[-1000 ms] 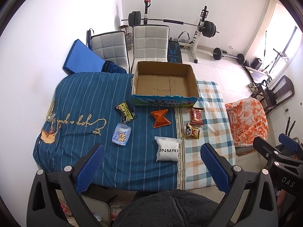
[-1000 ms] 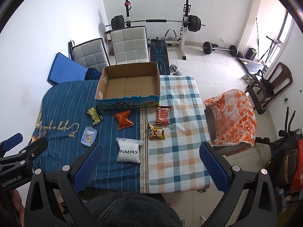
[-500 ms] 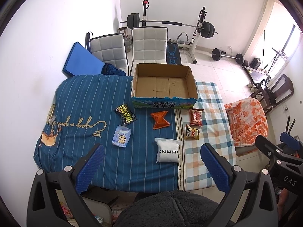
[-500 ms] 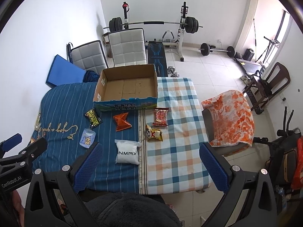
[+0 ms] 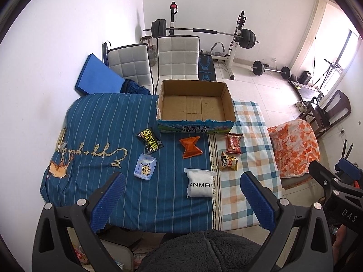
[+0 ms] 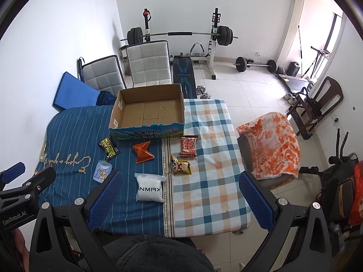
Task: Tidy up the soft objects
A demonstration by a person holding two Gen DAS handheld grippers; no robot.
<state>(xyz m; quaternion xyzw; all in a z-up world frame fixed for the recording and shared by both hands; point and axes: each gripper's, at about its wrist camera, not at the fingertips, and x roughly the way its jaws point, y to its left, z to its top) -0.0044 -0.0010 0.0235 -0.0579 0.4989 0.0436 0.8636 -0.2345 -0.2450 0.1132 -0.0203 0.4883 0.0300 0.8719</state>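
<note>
An empty cardboard box (image 5: 195,105) (image 6: 148,111) stands at the far side of the cloth-covered table (image 5: 102,122). In front of it lie several soft packets: a black one (image 5: 149,140), a light blue pouch (image 5: 145,168), an orange one (image 5: 190,150), a red one (image 5: 233,143), a yellow-red one (image 5: 229,163) and a white pack (image 5: 200,183) (image 6: 150,190). My left gripper (image 5: 181,202) is open and empty, high above the near edge. My right gripper (image 6: 180,200) is open and empty, likewise high above the near edge.
Two white chairs (image 5: 178,57) and a blue mat (image 5: 97,78) stand behind the table. A chair with an orange blanket (image 6: 270,145) is at the right. Weight bench and barbell (image 6: 181,34) are by the back wall.
Both grippers have risen and pulled back a little, so the table looks smaller and farther. Nothing on the table has moved.
</note>
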